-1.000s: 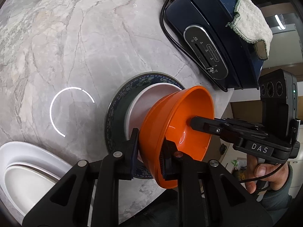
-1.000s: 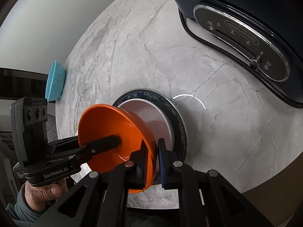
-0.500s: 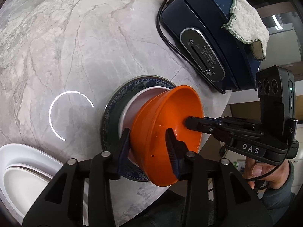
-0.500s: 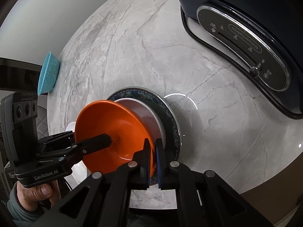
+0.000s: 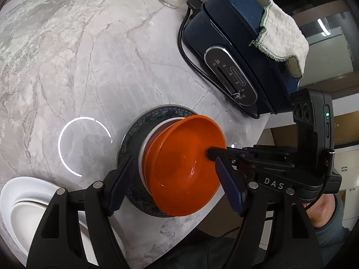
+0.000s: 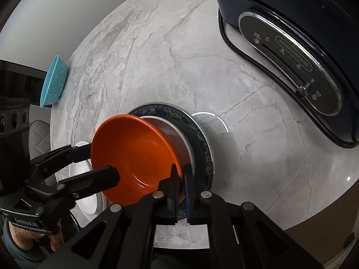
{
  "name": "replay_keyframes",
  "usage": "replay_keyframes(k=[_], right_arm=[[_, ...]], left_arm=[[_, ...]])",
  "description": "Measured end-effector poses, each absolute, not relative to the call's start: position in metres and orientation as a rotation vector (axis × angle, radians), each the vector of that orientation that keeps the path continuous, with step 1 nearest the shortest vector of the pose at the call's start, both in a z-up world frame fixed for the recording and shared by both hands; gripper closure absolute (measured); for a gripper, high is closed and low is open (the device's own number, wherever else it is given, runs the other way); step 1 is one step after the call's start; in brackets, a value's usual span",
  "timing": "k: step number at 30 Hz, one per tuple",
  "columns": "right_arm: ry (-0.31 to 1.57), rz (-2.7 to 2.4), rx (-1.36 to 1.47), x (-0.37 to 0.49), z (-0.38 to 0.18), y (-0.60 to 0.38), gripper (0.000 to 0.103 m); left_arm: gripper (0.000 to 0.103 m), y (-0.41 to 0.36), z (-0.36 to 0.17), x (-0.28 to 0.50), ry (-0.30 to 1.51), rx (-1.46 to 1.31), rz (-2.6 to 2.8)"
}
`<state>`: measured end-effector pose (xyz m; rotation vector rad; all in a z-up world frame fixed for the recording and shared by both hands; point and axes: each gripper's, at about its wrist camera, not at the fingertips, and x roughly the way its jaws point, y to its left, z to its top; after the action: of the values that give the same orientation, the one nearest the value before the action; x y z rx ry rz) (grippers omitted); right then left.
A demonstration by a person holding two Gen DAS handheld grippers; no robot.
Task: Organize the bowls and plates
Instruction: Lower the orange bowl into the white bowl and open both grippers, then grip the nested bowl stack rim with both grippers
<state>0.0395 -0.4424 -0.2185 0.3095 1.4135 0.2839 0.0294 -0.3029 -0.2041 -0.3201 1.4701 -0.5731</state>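
An orange bowl [image 5: 184,170] sits tilted on a white dish [image 5: 143,148] atop a blue-patterned plate [image 5: 132,134] near the marble worktop's [image 5: 89,67] front edge. The right gripper [image 6: 180,179] pinches its thin rim; the left gripper's [image 5: 172,179] jaws are opening, clear of it. Likely light, stiff and glossy-slick; the rim is the natural hold. The appliance [image 6: 291,44] reads "morphy richards"; the right gripper's body, "DAS".

This is looking like a home kitchen. A grey marble-veined countertop [image 6: 157,56] is carrying crockery: an orange bowl [image 5: 186,170] is sitting in a white bowl on a blue-patterned plate [image 5: 132,139], and white plates [image 5: 20,201] are lying near the edge. A navy Morphy Richards toaster [image 6: 303,51] is standing plugged in, a dishcloth [image 5: 285,35] draped over it, and a teal colander [image 6: 53,83] is resting beside the wall.
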Motion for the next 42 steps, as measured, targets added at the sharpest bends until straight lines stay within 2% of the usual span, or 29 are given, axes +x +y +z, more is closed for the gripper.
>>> replay_keyframes(k=[8,14,18,20,24,28,32,34,36,42], right_arm=[[1.417,0.274,0.294,0.041,-0.219,-0.441,0.097],[1.404,0.276,0.299,0.042,-0.214,-0.44,0.088],[1.386,0.27,0.329,0.041,-0.209,-0.443,0.059],[1.38,0.273,0.349,0.04,-0.205,-0.444,0.059],[1.328,0.308,0.41,0.035,-0.191,-0.454,0.052],[1.266,0.307,0.45,0.027,-0.176,-0.475,0.052],[1.307,0.217,0.44,0.018,-0.194,-0.5,0.053],[1.328,0.204,0.45,0.016,-0.205,-0.505,0.061],[1.346,0.214,0.459,0.017,-0.215,-0.504,0.065],[1.355,0.265,0.457,0.019,-0.229,-0.489,0.067]], left_arm=[[0.031,-0.274,-0.205,0.04,1.456,-0.344,-0.523],[0.031,-0.236,-0.203,0.05,1.438,-0.319,-0.523],[0.031,-0.219,-0.205,0.056,1.434,-0.296,-0.543],[0.031,-0.212,-0.207,0.059,1.438,-0.296,-0.552],[0.031,-0.208,-0.216,0.059,1.467,-0.311,-0.595],[0.031,-0.219,-0.226,0.054,1.498,-0.278,-0.669],[0.031,-0.227,-0.238,0.05,1.525,-0.265,-0.728],[0.031,-0.229,-0.244,0.05,1.536,-0.251,-0.745],[0.031,-0.229,-0.25,0.051,1.549,-0.233,-0.74],[0.031,-0.228,-0.258,0.051,1.56,-0.226,-0.77]])
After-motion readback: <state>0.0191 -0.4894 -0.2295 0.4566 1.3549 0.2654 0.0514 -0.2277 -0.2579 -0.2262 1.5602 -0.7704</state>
